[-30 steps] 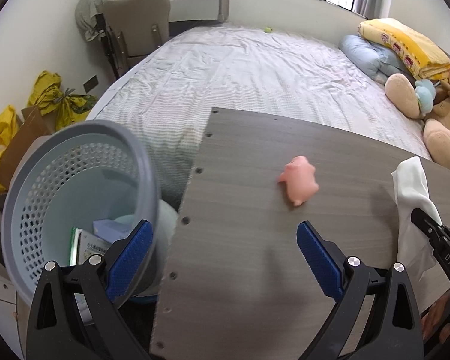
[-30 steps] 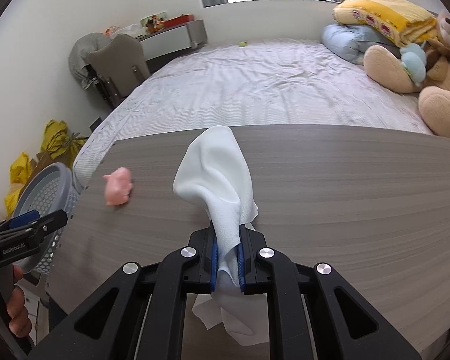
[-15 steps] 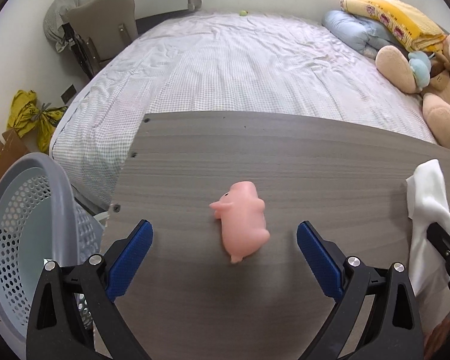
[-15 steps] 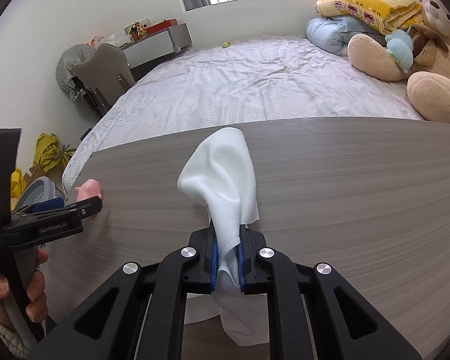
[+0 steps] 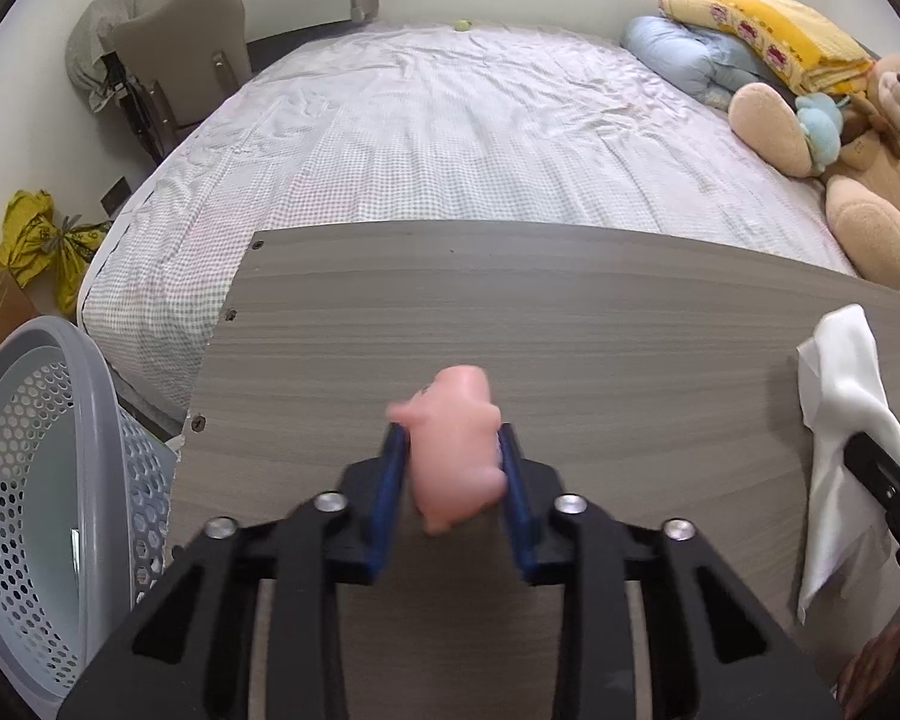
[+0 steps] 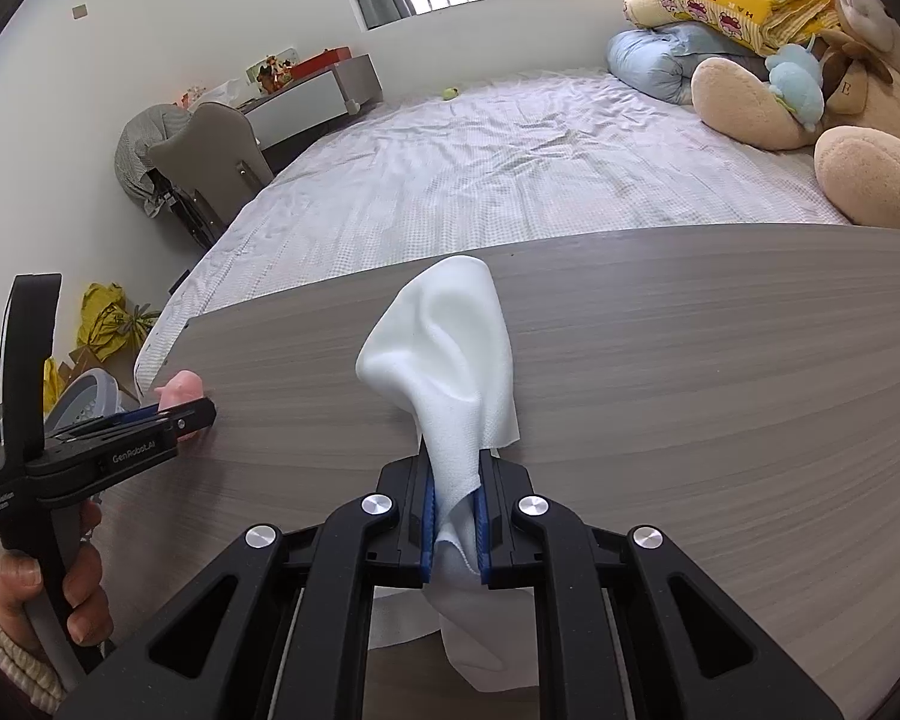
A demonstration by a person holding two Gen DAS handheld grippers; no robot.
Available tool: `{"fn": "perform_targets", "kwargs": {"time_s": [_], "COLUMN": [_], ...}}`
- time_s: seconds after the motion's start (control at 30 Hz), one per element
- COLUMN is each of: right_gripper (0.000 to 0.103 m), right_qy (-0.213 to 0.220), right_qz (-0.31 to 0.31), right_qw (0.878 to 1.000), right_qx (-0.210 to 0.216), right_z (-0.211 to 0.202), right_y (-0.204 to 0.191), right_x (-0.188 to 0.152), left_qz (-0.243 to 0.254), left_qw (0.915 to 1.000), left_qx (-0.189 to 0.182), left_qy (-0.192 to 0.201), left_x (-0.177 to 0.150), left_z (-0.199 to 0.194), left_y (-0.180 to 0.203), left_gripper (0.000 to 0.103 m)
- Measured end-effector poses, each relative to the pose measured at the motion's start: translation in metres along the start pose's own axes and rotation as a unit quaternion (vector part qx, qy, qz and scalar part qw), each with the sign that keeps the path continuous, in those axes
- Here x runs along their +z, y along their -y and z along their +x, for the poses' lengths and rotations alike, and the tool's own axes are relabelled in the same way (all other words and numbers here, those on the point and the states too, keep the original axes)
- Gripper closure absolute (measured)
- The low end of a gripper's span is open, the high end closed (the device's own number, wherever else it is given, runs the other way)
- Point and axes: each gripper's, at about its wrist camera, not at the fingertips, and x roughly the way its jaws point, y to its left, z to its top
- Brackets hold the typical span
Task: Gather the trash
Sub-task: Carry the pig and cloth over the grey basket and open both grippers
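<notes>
A: Where's the pig [image 5: 455,443]?
B: Pinched between the left tongs [image 5: 450,468], at the desk's [image 5: 630,324] near left part, bin [image 5: 42,480] at far left.
A: Right tongs [image 6: 455,498]?
B: Clamped on the cloth [image 6: 450,354], near edge.

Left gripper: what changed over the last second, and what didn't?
The left gripper swung from the basket to the table, moved in on the pink pig, and closed on it. The right gripper stayed shut on the white cloth.
</notes>
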Motion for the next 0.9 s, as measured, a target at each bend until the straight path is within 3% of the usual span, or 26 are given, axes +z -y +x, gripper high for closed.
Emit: {"fn": "perform_targets", "kwargs": {"time_s": [0.37, 0.63, 0.9], "right_gripper": [0.093, 0.093, 0.093], "right_qy": [0.006, 0.015, 0.016], "right_qz": [-0.027, -0.067, -0.109], "right_qw": [1.000, 0.997, 0.992], "right_qx": [0.004, 0.023, 0.058], "right_z": [-0.019, -0.034, -0.032], "right_y": [-0.031, -0.085, -0.156], "right_x": [-0.002, 0.001, 0.003], "left_qz": [0.004, -0.012, -0.037], "left_qw": [0.9995, 0.9967, 0.9941], "left_qx": [0.002, 0.009, 0.028], "left_qy": [0.032, 0.080, 0.099], "left_x": [-0.029, -0.045, -0.066], "left_z": [-0.043, -0.090, -0.120], "left_y": [-0.015, -0.056, -0.113], "left_gripper": [0.077, 0.077, 0.077]}}
